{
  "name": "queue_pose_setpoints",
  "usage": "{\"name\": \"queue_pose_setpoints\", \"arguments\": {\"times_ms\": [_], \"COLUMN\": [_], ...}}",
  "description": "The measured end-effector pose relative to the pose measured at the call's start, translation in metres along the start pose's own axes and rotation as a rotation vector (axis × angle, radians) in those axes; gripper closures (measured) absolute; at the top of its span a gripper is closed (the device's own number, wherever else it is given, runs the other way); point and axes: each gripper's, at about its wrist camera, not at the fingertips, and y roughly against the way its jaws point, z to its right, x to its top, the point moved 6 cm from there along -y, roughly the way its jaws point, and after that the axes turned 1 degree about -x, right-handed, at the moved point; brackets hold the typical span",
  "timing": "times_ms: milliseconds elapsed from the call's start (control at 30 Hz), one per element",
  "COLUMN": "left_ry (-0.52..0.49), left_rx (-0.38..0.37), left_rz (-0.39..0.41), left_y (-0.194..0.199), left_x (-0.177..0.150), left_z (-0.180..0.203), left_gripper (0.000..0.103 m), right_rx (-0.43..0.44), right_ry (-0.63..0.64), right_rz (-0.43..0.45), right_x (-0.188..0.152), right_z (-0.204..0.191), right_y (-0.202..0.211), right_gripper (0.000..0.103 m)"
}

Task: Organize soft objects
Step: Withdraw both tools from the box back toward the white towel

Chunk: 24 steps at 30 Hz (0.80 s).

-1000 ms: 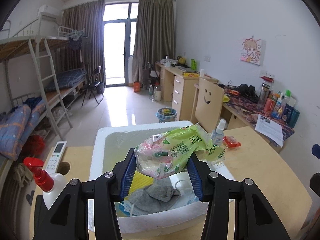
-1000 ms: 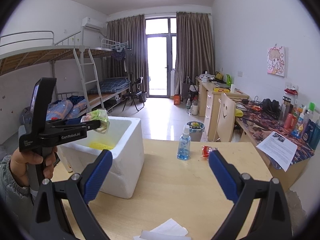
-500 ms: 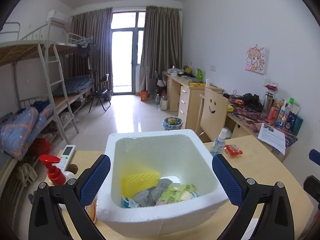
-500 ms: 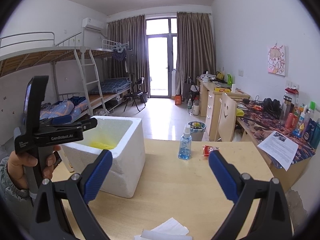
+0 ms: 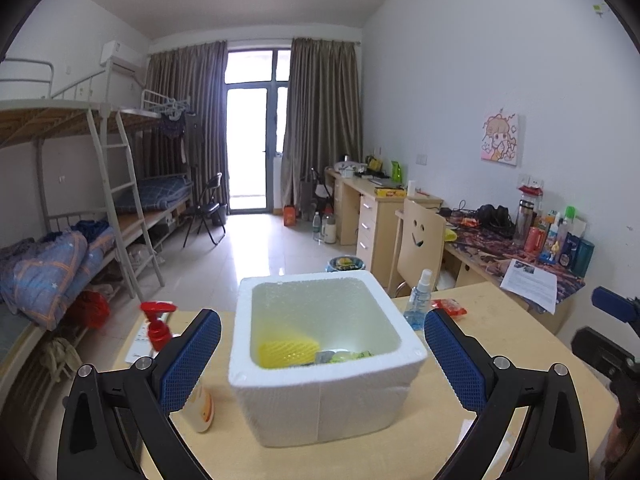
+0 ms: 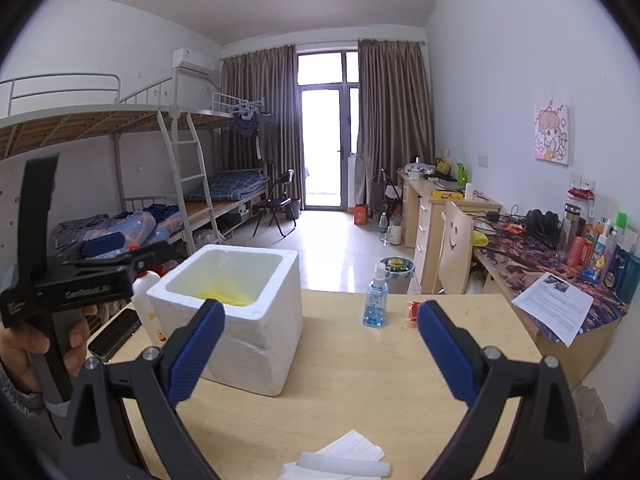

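Observation:
A white foam box stands on the wooden table. In it lie a yellow mesh sponge, a grey cloth and a green tissue pack, mostly hidden behind the near wall. My left gripper is open and empty, held back from the box's near side and a little above it. In the right wrist view the left gripper sits left of the box, held by a hand. My right gripper is open and empty over the table, to the right of the box.
A blue spray bottle and a red packet stand beyond the box. A red-capped pump bottle, a remote and a phone lie to its left. White sheets lie at the near table edge.
The left gripper opened and let the green tissue pack fall into the foam box, then drew back and rose. The right gripper stayed open and shifted only slightly.

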Motion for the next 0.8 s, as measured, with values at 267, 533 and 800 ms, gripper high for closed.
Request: {"name": "queue_pose_setpoints", "arguments": {"times_ms": [267,533,800], "left_ry": [-0.025,-0.035,-0.009], "left_rx": [-0.011,-0.035,-0.046], "left_rz": [0.039,0.083,0.127], "left_y": [0.041,0.082,0.119], "left_x": [-0.002,-0.008,-0.021], "left_z": [0.012,0.019,0.022], "left_gripper": [0.001,0.001,0.001], "right_rx": [0.005,0.012,0.016], "right_ry": [-0.001,0.012,0.030], "right_rz": [0.033,0.063,0.072], "right_x": [0.002,-0.002,-0.012], "right_z": [-0.005,-0.014,-0.021], "right_y": [0.027,0.054,0.077], "right_gripper": [0.002,0.002,0.001]}}
